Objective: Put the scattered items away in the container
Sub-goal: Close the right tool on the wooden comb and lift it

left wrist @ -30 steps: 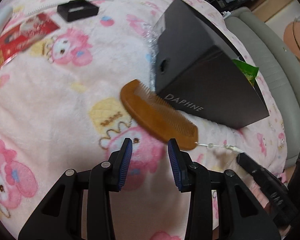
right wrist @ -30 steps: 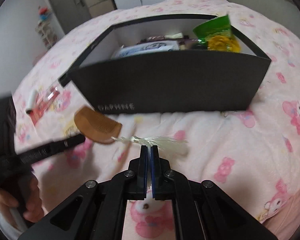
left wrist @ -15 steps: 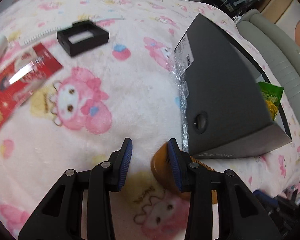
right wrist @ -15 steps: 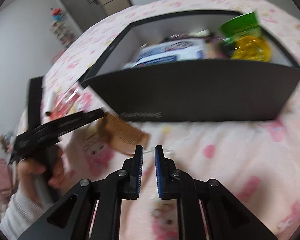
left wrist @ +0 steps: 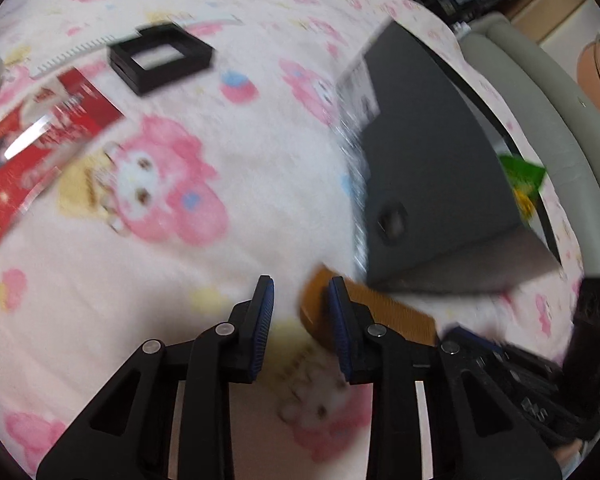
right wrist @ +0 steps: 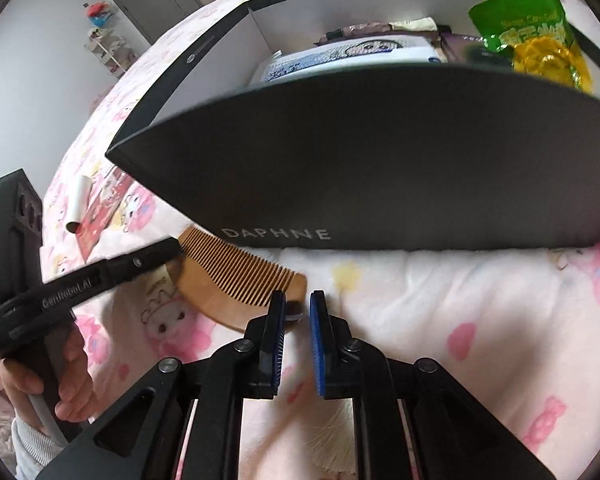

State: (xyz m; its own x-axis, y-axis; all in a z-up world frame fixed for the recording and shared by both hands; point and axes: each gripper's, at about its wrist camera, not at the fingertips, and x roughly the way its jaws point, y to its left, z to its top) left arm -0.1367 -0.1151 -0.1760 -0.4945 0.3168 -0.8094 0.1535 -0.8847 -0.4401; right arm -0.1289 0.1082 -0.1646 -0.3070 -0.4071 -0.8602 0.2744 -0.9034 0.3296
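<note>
The wooden comb [right wrist: 236, 284] lies between both gaping tools, left tool [left wrist: 300, 320] (blurred) and right tool [right wrist: 296, 332], beside the black box [right wrist: 380, 168].

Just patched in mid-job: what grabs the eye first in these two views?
The big black DAPHNE box fills the right wrist view, already holding a green snack bag at its right end. In front of it a wooden comb lies on the pink cartoon blanket, between the open left hand-held gripper and the open right hand-held gripper. A red packet and a black square frame lie farther off.
</note>
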